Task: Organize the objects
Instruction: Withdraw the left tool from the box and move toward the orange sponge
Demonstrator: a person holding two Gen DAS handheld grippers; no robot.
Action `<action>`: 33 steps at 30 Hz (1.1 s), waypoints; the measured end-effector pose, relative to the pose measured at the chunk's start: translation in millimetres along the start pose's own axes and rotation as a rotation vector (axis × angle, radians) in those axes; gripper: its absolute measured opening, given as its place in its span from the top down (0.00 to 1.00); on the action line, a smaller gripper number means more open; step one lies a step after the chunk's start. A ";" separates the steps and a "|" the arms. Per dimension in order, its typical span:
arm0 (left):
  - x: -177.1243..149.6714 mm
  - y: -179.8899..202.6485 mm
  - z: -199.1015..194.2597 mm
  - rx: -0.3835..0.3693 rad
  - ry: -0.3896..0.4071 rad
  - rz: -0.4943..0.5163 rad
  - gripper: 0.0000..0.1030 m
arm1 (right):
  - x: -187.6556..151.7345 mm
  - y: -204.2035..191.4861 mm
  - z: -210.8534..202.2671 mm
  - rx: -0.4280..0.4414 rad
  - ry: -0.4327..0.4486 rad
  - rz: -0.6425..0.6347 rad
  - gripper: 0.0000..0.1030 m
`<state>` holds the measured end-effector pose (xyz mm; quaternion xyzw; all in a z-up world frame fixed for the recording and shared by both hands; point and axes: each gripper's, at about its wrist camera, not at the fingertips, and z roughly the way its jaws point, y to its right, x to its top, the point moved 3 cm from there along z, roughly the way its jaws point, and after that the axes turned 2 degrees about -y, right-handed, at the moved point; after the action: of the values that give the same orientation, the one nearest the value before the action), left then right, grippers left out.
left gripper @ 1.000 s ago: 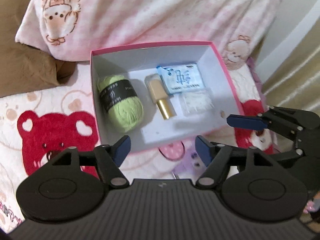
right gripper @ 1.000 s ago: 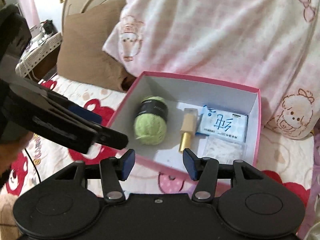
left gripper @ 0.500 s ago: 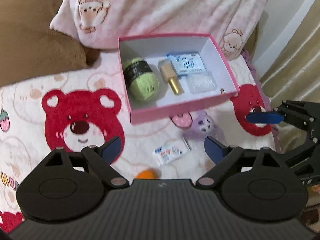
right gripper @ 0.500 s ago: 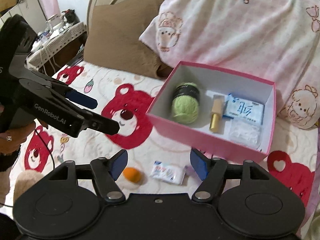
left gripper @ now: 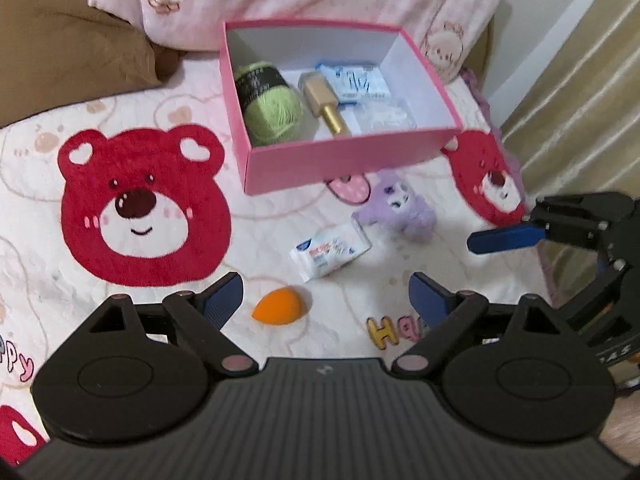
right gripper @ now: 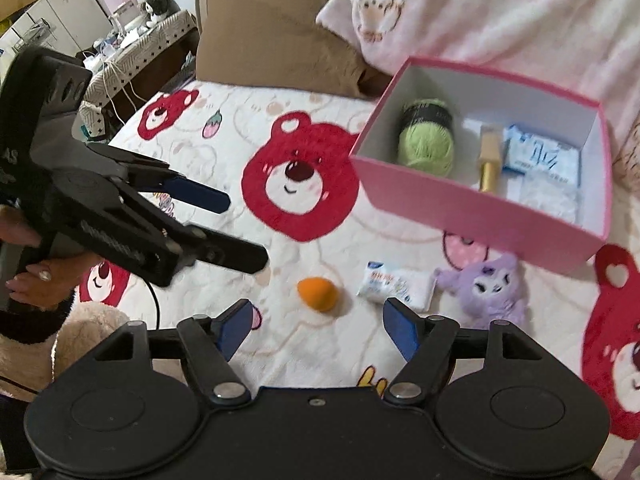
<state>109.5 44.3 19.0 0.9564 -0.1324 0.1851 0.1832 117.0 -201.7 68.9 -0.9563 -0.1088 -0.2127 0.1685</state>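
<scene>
Resting on fleecy blanket (left gripper: 280, 224): egg-shaped orange sponge (left gripper: 277, 310), crinkly tissue packet (left gripper: 332, 250).

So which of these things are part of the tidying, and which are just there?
Part of the job: pink box, yarn, gold bottle, tissue pack, orange sponge, purple plush.
Just there: bear blanket, brown pillow, curtain.

Left wrist view: looks steeply down at bedspread (left gripper: 260, 220), pink box (left gripper: 340, 160) upper centre. Right wrist view: similar tilt, from the right; box (right gripper: 480, 208) upper right. Shared: box, orange sponge (left gripper: 278, 310).
</scene>
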 end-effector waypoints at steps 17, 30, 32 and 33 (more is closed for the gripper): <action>-40.6 -39.0 68.5 0.018 -0.067 -0.003 0.19 | -19.4 -9.5 98.4 0.044 -0.108 -0.049 0.26; -53.1 -56.2 100.0 -0.019 -0.045 -0.018 0.19 | -24.1 -26.4 136.7 -0.025 -0.104 -0.202 0.26; -55.4 -57.3 105.5 -0.016 -0.058 -0.028 0.19 | -27.6 -26.8 145.6 -0.059 -0.092 -0.214 0.26; -56.5 -57.1 107.7 -0.010 -0.056 -0.025 0.19 | -29.4 -26.8 149.7 -0.074 -0.079 -0.216 0.26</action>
<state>110.1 63.0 -114.0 0.9619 -0.1266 0.1552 0.1863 138.9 -125.9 -64.3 -0.9522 -0.2100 -0.1958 0.1047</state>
